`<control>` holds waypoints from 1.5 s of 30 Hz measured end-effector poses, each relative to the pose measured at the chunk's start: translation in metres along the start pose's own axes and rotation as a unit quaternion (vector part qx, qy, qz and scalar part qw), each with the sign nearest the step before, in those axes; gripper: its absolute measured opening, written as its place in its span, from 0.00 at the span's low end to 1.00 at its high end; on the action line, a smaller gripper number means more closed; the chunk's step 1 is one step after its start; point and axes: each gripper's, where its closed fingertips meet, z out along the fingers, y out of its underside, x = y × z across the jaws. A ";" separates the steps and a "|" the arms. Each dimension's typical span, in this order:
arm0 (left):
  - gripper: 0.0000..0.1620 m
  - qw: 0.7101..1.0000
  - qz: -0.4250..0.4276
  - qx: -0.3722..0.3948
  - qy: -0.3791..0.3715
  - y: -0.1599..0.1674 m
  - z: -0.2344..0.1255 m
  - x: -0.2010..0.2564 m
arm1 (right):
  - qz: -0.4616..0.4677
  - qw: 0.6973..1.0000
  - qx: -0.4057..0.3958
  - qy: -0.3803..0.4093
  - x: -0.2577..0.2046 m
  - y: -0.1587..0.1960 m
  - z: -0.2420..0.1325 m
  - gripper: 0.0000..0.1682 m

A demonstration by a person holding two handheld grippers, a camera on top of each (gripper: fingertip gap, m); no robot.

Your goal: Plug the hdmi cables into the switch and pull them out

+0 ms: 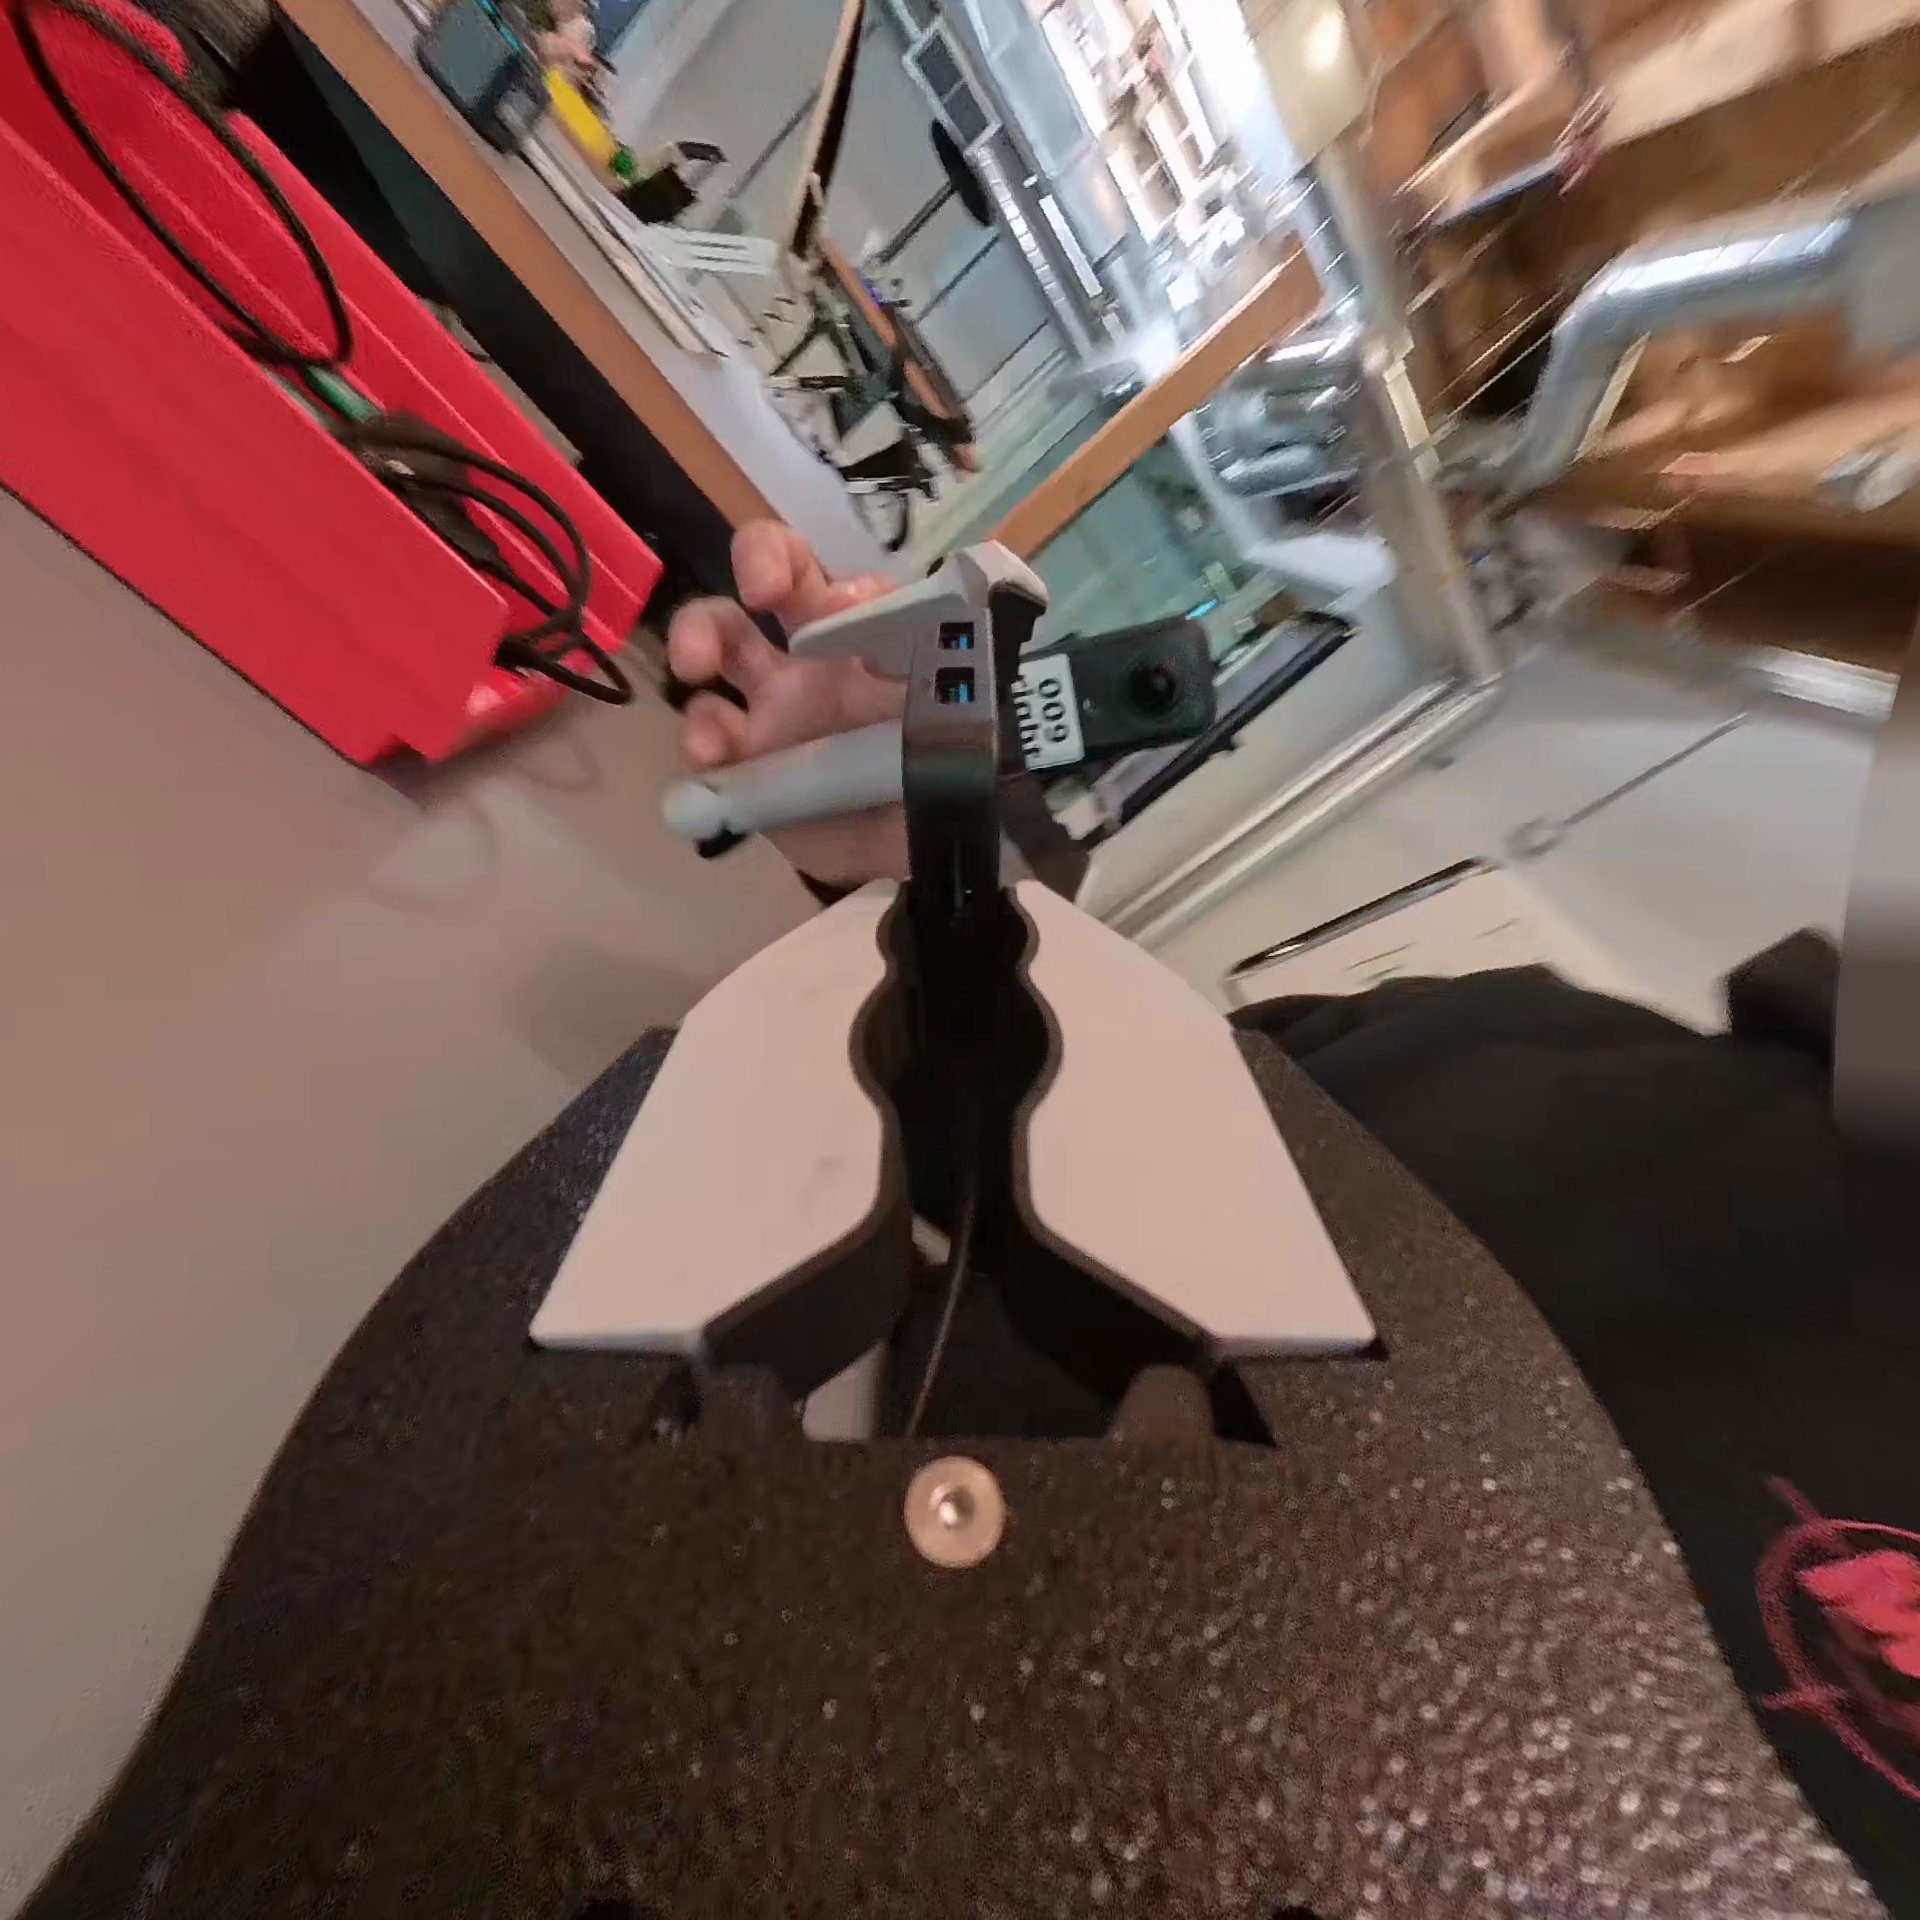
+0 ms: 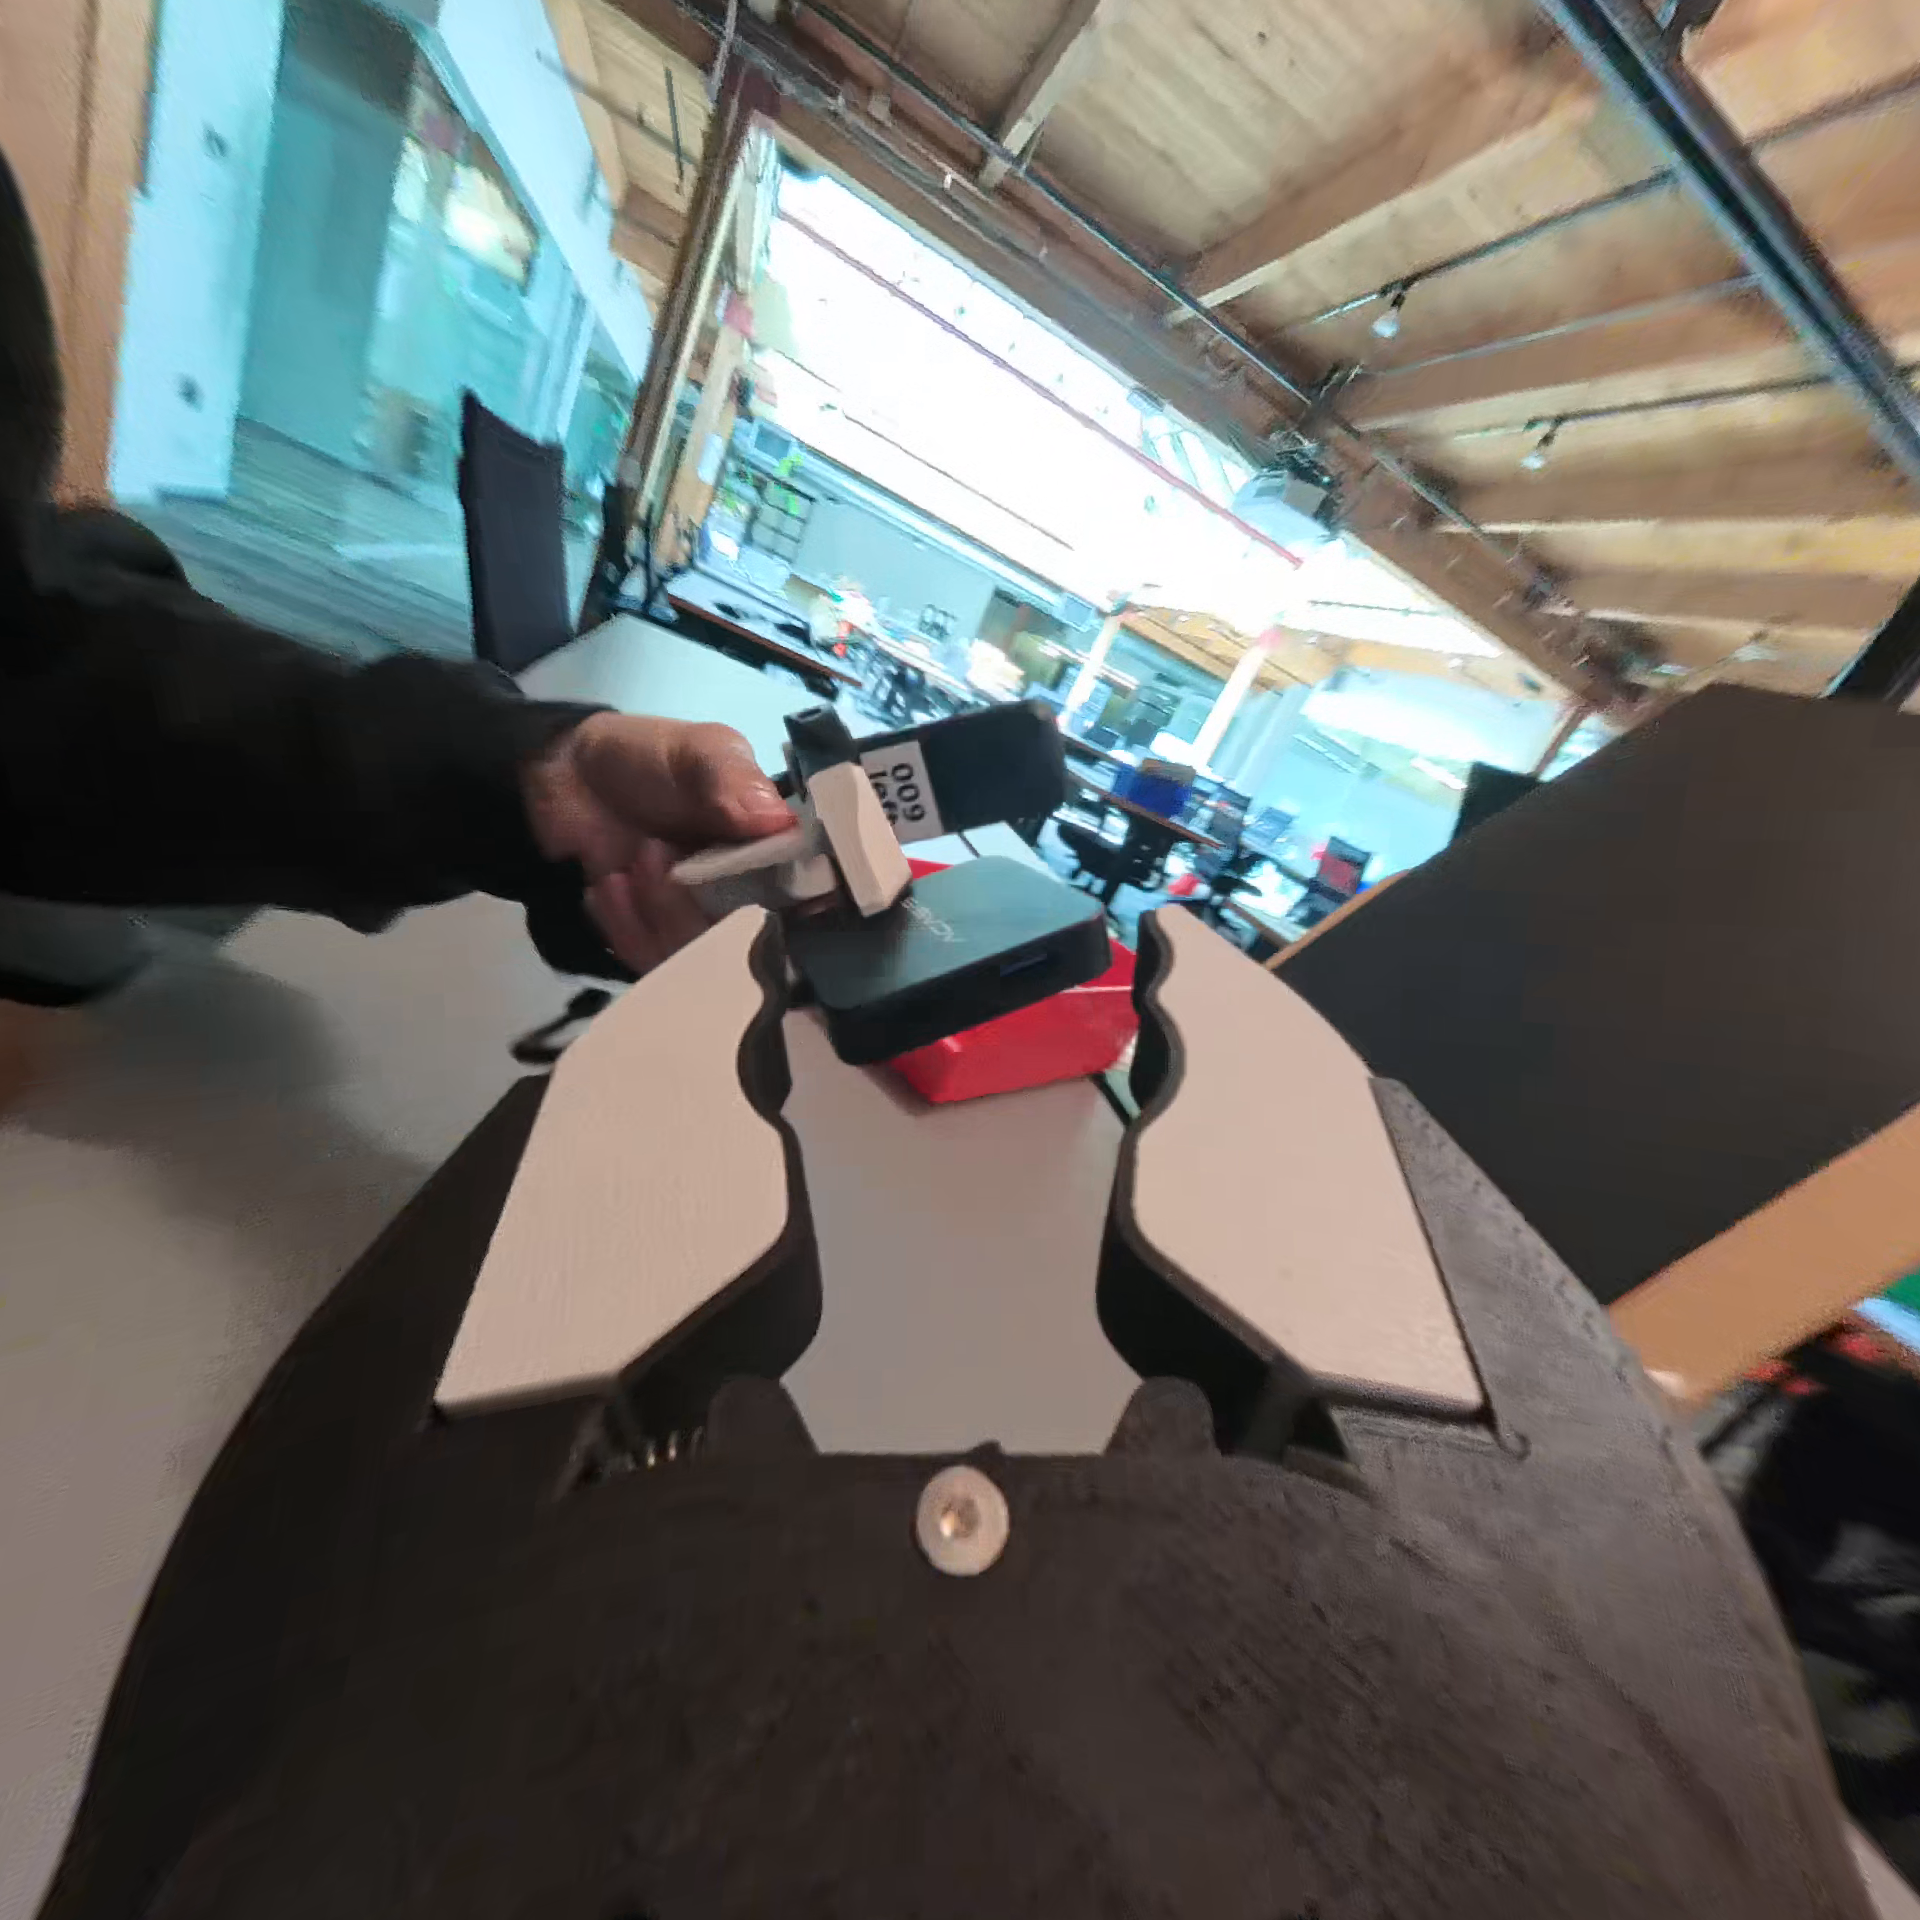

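My left gripper (image 1: 956,920) is shut on the black flat switch (image 1: 951,748), held edge-on with two blue ports at its far end. In the right wrist view the switch (image 2: 935,971) is held above the table, and the left gripper's white finger (image 2: 862,842) clamps its far left corner. My right gripper (image 2: 958,930) is open and empty, jaws wide, a short way in front of the switch. Its grey fingers (image 1: 790,795) show beyond the switch in the left wrist view. Black cables (image 1: 468,488) lie coiled on a red tray (image 1: 260,499), apart from both grippers.
The red tray (image 2: 1023,1039) sits on the pale table (image 1: 208,987) behind the switch. A loose black cable end (image 2: 551,1029) lies on the table at the left. A dark panel with a wooden edge (image 2: 1558,987) stands at the right. A person's black sleeve (image 2: 260,748) reaches in from the left.
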 end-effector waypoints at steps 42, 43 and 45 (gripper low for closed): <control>0.09 0.985 -0.169 -0.041 0.012 0.001 -0.020 -0.029 | 0.046 0.977 -0.107 -0.176 -0.012 0.060 0.043 0.44; 0.09 0.986 -0.163 -0.034 0.010 -0.002 -0.019 -0.029 | 0.062 0.977 -0.099 -0.178 -0.009 0.059 0.044 0.44; 0.10 0.989 -0.149 -0.011 0.007 -0.011 -0.019 -0.030 | 0.093 0.977 -0.080 -0.174 -0.002 0.058 0.046 0.44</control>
